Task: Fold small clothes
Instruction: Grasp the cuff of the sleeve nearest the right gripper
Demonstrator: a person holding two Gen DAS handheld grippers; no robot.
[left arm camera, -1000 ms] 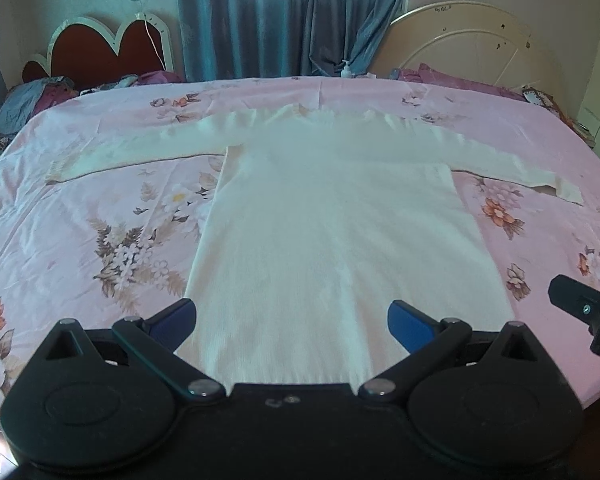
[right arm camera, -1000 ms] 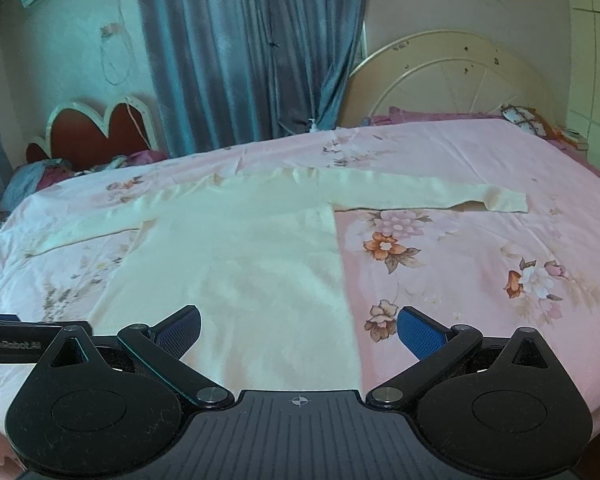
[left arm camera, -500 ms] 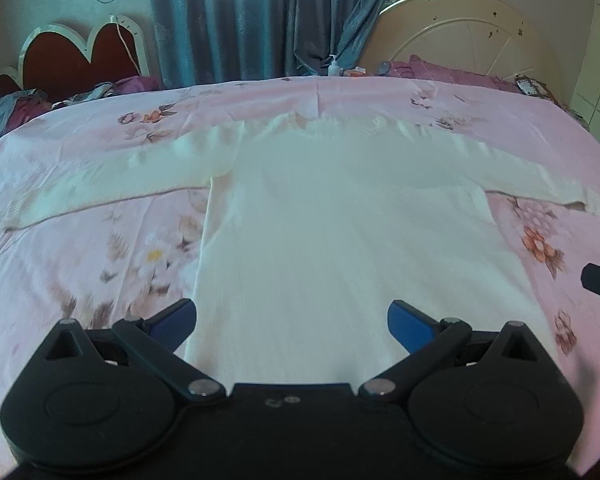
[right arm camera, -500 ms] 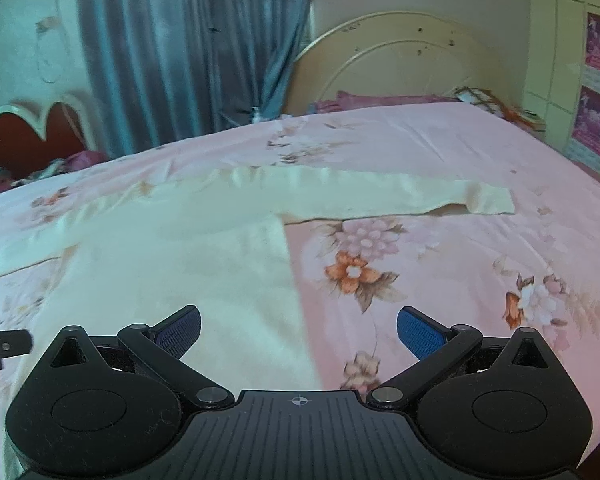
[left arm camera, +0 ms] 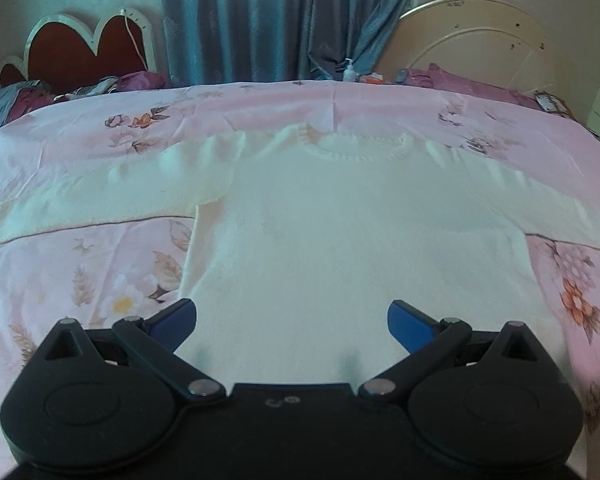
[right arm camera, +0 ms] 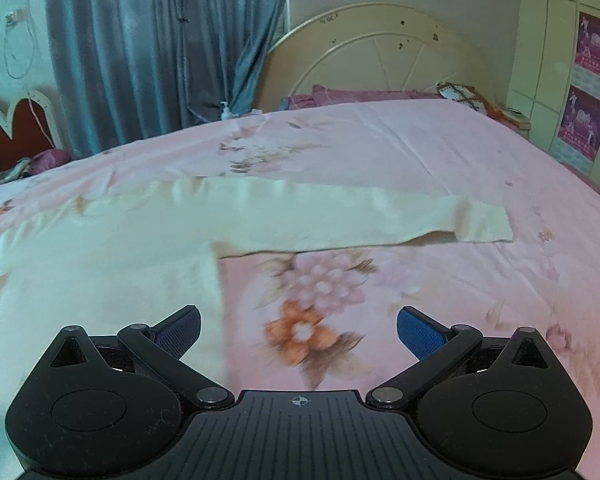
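A: The cream knitted long-sleeved sweater (left arm camera: pixel 340 240) lies flat on the pink flowered bed sheet (left arm camera: pixel 80 280), arms out wide. What changed?

B: Both grabbers came closer to it. The sweater looks bigger than a moment ago

A: Are they holding it?

B: No. The left gripper (left arm camera: pixel 292 320) hangs over the sweater's body with its jaws wide apart, holding nothing. The right gripper (right arm camera: pixel 298 328) is spread apart too, over the sweater's side edge, below the sleeve (right arm camera: pixel 340 216)

A: So the folding has not started?

B: Not yet. I think they are moving in to pick up a sleeve or a side to fold it over
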